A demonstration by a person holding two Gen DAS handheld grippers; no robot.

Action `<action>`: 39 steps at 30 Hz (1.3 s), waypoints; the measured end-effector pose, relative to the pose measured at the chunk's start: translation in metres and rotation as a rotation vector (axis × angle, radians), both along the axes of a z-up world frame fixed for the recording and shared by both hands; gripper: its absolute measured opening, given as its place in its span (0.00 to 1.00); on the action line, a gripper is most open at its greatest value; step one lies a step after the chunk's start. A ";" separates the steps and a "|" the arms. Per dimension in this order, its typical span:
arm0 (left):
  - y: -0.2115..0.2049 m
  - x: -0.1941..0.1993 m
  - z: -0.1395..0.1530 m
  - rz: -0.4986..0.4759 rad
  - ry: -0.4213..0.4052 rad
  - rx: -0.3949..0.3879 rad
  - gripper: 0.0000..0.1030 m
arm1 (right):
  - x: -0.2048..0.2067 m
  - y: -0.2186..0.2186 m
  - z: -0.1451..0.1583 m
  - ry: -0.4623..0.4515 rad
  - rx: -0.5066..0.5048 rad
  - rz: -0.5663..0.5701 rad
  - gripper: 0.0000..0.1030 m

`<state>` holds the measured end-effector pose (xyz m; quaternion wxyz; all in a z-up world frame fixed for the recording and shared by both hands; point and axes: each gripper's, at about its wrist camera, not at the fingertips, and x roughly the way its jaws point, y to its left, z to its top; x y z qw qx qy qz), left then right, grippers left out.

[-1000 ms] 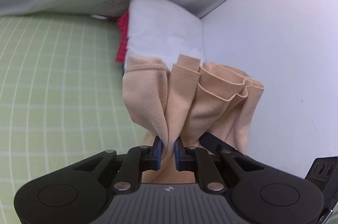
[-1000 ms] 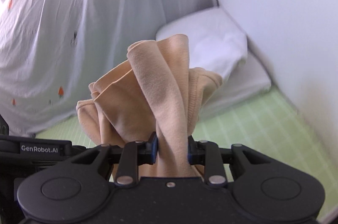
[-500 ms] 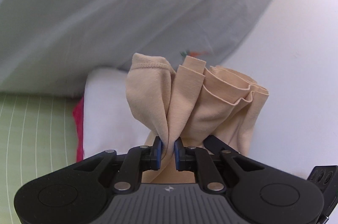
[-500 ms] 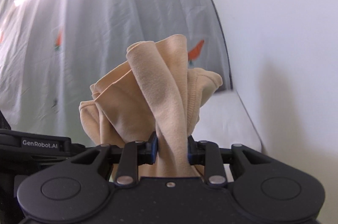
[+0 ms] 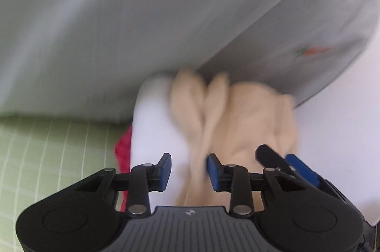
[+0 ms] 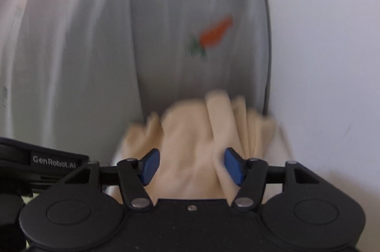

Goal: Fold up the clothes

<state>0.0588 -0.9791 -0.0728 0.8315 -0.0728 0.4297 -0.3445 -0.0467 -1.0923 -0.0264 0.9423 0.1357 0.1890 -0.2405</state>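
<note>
Judging by the limp bunching, cloth (image 5: 239, 123) is light and soft; I'd regrip at a hem. Both my tools, left tool (image 5: 188, 168) and right tool (image 6: 190, 165), gape open, cloth loose between jaws. Beige, blurred, crumpled over pillow (image 5: 154, 133); curtain (image 6: 95, 38) behind.

Pale grey curtain with orange carrot print (image 6: 215, 34) hanging behind; white pillow (image 5: 154, 130) on light green checked mat (image 5: 47, 152); red cloth (image 5: 123, 147) beside pillow; white wall (image 6: 327, 61).
</note>
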 end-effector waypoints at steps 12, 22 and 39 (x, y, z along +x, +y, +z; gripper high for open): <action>0.031 -0.023 0.006 -0.055 -0.091 0.083 0.71 | -0.028 0.016 0.000 0.097 -0.046 -0.121 1.00; 0.124 -0.117 0.043 -0.147 -0.221 0.133 0.96 | -0.123 0.107 0.027 0.139 -0.025 -0.171 1.00; 0.236 -0.217 0.043 -0.295 -0.245 0.176 1.00 | -0.238 0.233 0.027 0.197 0.063 -0.221 1.00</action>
